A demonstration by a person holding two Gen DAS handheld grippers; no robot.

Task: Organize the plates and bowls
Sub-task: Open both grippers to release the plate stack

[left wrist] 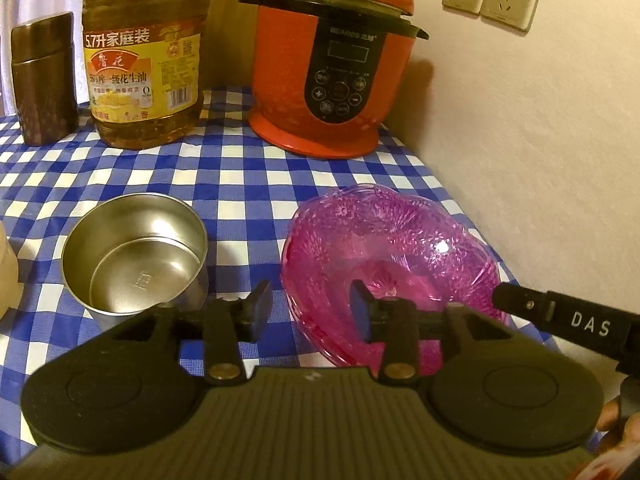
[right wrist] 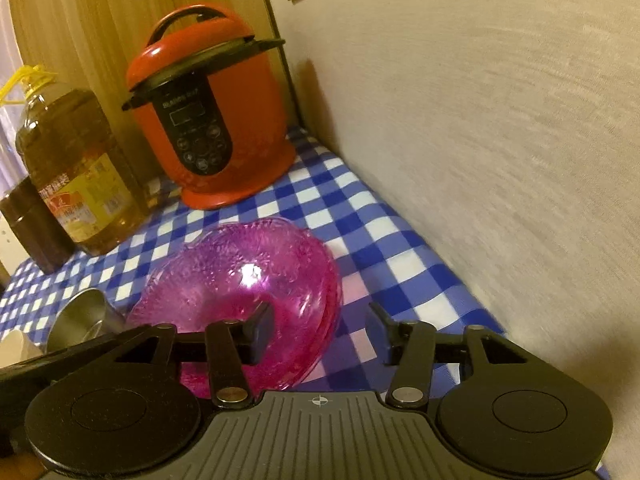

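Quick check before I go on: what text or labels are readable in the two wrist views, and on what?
"5.7升家庭装": oil bottle label, top.
"鲁花": same label, red banner.
"DAS": right gripper finger, seen in the left wrist view.
Pressure cooker brand line: blurred, unreadable.
Cooker buttons, label fine print: too small.

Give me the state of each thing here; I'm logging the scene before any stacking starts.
pink bowls: nested stack, tilted, on the tablecloth.
steel cup: upright, looks empty.
oil bottle: upright, oil inside.
pressure cooker: lid on.
brown canister: upright, lidded.
left gripper: open, holding nothing.
right gripper: open, holding nothing.
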